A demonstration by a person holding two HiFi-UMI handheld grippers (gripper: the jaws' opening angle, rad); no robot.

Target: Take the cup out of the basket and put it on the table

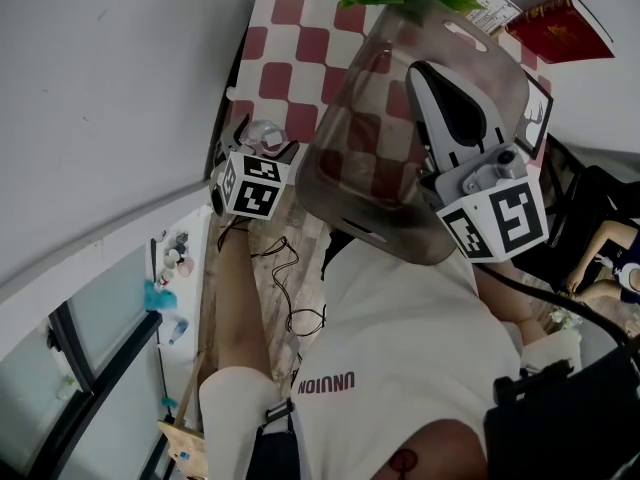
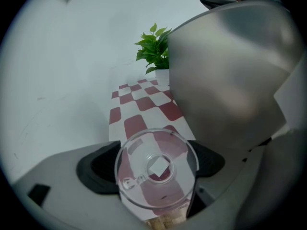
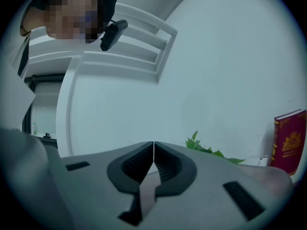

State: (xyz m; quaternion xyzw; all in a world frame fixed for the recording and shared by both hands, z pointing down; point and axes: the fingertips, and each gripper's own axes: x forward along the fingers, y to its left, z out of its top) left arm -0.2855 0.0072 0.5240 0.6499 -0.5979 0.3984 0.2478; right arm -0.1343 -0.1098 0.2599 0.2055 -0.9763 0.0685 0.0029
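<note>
The cup (image 2: 154,176) is out of the basket (image 1: 400,98). Clear and apparently empty, it is clamped between the jaws of the left gripper (image 1: 258,150) and held in the air by the near left corner of the red-and-white checked counter (image 2: 136,104). The right gripper (image 3: 153,164) has its jaws pressed almost together on what looks like the basket's thin smoky wall. The basket hangs lifted just right of the cup and hides much of the counter's middle. The step in hand, as I judge it, is the set-down. The left gripper view looks straight along the cup's axis, so the cup probably needs turning until its base faces a bare checked patch. Then lower it until it bears, and part the jaws without catching the small handle. The basket is the main obstacle, and holding it high and to the right leaves the left strip free. A potted plant (image 2: 154,49) stands at the far end, with a red book (image 1: 560,28) to its right, both well apart from the cup.
</note>
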